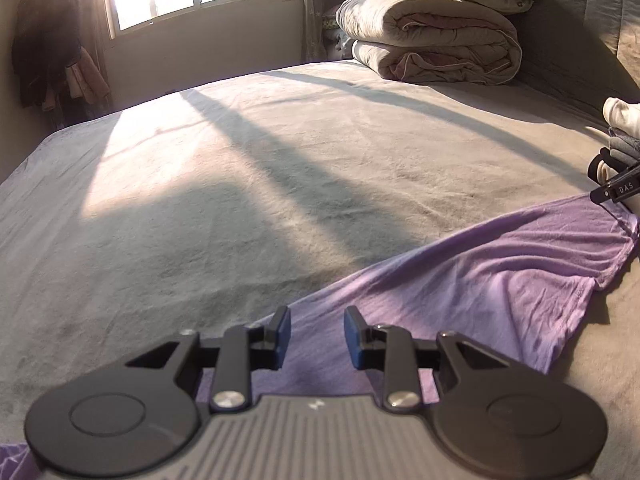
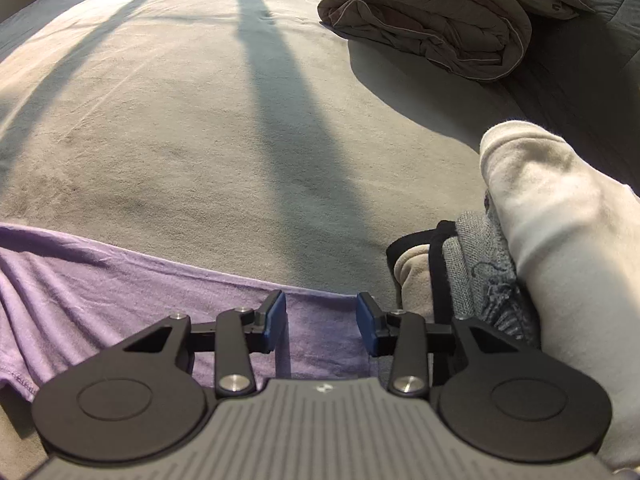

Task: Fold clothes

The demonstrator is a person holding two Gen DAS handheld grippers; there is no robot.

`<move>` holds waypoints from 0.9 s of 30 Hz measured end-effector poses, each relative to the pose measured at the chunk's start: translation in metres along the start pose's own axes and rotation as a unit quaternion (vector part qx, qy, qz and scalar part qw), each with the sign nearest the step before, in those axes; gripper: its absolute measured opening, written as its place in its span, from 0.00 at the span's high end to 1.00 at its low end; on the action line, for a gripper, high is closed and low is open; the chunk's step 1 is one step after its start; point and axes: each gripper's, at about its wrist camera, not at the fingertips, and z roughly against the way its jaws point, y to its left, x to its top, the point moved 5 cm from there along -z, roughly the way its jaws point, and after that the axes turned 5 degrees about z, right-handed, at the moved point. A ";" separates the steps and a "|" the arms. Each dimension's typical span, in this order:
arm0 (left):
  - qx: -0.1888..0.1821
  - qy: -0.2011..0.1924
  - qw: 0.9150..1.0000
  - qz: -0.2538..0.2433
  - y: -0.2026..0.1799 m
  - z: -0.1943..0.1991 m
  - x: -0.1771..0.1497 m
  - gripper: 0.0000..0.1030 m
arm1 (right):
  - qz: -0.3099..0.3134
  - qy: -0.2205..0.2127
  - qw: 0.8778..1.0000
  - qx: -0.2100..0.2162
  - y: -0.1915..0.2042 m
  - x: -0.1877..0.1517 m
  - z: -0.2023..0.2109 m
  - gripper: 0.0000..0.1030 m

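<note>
Purple shirt (image 1: 460, 280), thin, limp and light, lies spread on the bed (image 1: 240, 180). Left claw (image 1: 316, 336) and right claw (image 2: 321, 322) hover partly open, empty; grip its far hem.

The left gripper (image 1: 316, 334) was black, with blue pads (image 1: 284, 326) on the inner faces of its jaws. Behind each jaw ran a black bar with shiny silver screws, and further back sat two big round black discs. Between the discs was a grey part with ridges and a small white mark. The right gripper (image 2: 321, 320) looked the same. Its side carried the white letters DAS.
</note>
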 end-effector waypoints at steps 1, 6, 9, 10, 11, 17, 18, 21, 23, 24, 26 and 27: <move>0.003 0.004 1.000 -0.005 -0.003 -0.006 0.003 0.71 | 0.002 0.001 1.000 -0.001 0.001 0.000 -0.001 0.61; 0.003 0.024 0.999 -0.030 -0.012 -0.023 0.007 0.76 | 0.044 0.007 0.999 0.004 0.005 0.003 -0.011 0.61; -0.003 0.036 0.998 -0.050 -0.017 -0.028 0.009 0.84 | 0.144 0.009 0.990 0.010 0.015 0.008 -0.015 0.60; -0.005 0.038 0.998 -0.058 -0.018 -0.028 0.010 0.85 | 0.181 0.009 0.983 0.012 0.018 0.010 -0.015 0.60; -0.006 0.040 0.997 -0.065 -0.018 -0.028 0.011 0.85 | 0.211 0.017 0.977 0.016 0.020 0.013 -0.014 0.60; -0.019 0.042 0.998 -0.053 -0.014 -0.033 0.013 0.85 | 0.314 0.058 0.947 0.043 0.026 0.021 -0.008 0.60; -0.017 0.039 0.998 -0.050 -0.015 -0.034 0.013 0.86 | 0.323 0.061 0.943 0.043 0.028 0.019 -0.011 0.60; -0.013 0.030 0.998 -0.058 -0.022 -0.034 0.010 0.98 | 0.327 0.076 0.940 0.056 0.032 0.016 -0.017 0.64; -0.004 0.024 0.998 -0.064 -0.026 -0.034 0.009 1.00 | 0.311 0.092 0.941 0.094 0.038 0.012 -0.018 0.91; -0.001 0.021 0.998 -0.061 -0.027 -0.034 0.009 1.00 | 0.327 0.087 0.938 0.080 0.042 0.009 -0.017 0.91; 0.003 0.015 0.999 -0.045 -0.026 -0.033 0.010 1.00 | 0.350 0.078 0.932 0.055 0.048 0.005 -0.014 0.92; 0.003 0.012 0.999 -0.033 -0.025 -0.032 0.011 1.00 | 0.359 0.074 0.929 0.045 0.050 0.004 -0.012 0.93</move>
